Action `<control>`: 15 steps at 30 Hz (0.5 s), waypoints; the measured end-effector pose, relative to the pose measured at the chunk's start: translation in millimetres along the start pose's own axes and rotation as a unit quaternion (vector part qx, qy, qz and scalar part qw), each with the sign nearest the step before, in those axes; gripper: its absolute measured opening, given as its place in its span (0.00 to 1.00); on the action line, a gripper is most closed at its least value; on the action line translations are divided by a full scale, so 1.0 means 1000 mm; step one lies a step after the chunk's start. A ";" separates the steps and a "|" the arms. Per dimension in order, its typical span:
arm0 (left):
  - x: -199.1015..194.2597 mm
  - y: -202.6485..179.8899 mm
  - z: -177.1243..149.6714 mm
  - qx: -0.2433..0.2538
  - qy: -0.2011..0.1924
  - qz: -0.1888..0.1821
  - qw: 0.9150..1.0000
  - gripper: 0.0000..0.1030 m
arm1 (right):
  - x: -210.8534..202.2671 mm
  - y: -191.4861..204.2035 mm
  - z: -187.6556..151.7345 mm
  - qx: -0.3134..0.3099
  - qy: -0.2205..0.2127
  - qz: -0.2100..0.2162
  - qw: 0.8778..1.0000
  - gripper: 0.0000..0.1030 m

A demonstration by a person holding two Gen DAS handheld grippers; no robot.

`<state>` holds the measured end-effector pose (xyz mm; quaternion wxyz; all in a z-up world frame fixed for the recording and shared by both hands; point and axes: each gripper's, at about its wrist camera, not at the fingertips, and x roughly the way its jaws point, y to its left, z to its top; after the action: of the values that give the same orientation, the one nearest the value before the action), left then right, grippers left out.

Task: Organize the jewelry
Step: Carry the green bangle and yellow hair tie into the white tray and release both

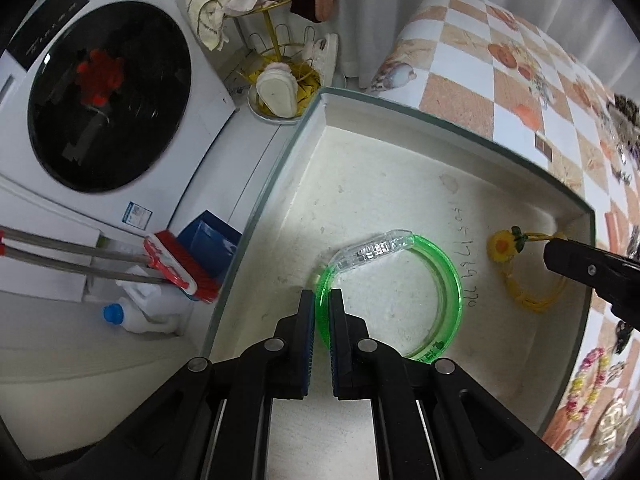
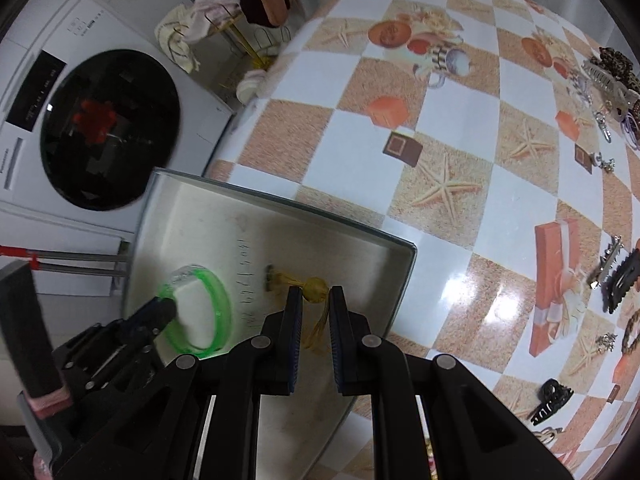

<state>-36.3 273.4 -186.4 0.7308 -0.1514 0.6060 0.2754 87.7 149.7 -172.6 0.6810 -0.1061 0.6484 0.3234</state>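
The left gripper (image 1: 321,300) has its jaws nearly closed on the rim of the translucent green plastic bangle (image 1: 448,280), pinching the near-left arc of the ring just below its clear clasp section. The bangle looks to lie flat on the floor of the shallow white rectangular tray (image 1: 280,184), extending away and to the right of the fingertips, so a lift or release here turns on that one pinched point. The right gripper (image 2: 311,300) stands with its jaws moderately open, straddling the round yellow bead of the yellow corded bracelet (image 2: 316,294); the bead sits just between the fingertips, but whether either finger touches it cannot be told. The cord runs from the bead back toward the gripper, while a small dark green knot lies to the left of the bead. The bracelet lies toward the tray's right wall and far-right corner, well apart from the bangle, so each arm is nearest its own piece.

The tray sits at the left edge of the table (image 2: 460,128), which is covered in a glossy checkered cloth printed with starfish and gift boxes. Along the table's right edge lie scattered black hair clips (image 2: 550,400), a leopard-print claw clip (image 2: 616,68) and other small pieces not yet sorted. Beyond the table's left edge stand a white front-loading washing machine (image 1: 108,96), a red brush (image 1: 180,268) and a gold wire rack (image 1: 276,40) hung with cloths.
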 end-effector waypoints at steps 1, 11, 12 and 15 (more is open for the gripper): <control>0.000 -0.002 0.000 0.004 -0.001 0.005 1.000 0.11 | 0.003 -0.001 0.000 -0.001 0.003 -0.005 1.000 0.15; -0.004 -0.007 0.003 0.021 -0.002 0.016 1.000 0.11 | 0.016 0.001 0.003 -0.012 0.016 -0.018 1.000 0.46; -0.005 -0.008 0.001 0.020 -0.002 0.015 1.000 0.11 | 0.015 0.002 0.004 -0.014 0.012 -0.020 1.000 0.58; -0.009 -0.007 0.002 0.016 -0.003 0.010 1.000 0.11 | 0.006 0.002 0.005 -0.013 -0.003 -0.020 1.000 0.61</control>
<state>-32.0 266.8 -178.2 0.7320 -0.1326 0.6097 0.2738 90.5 156.3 -177.4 0.6876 -0.1267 0.6403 0.3181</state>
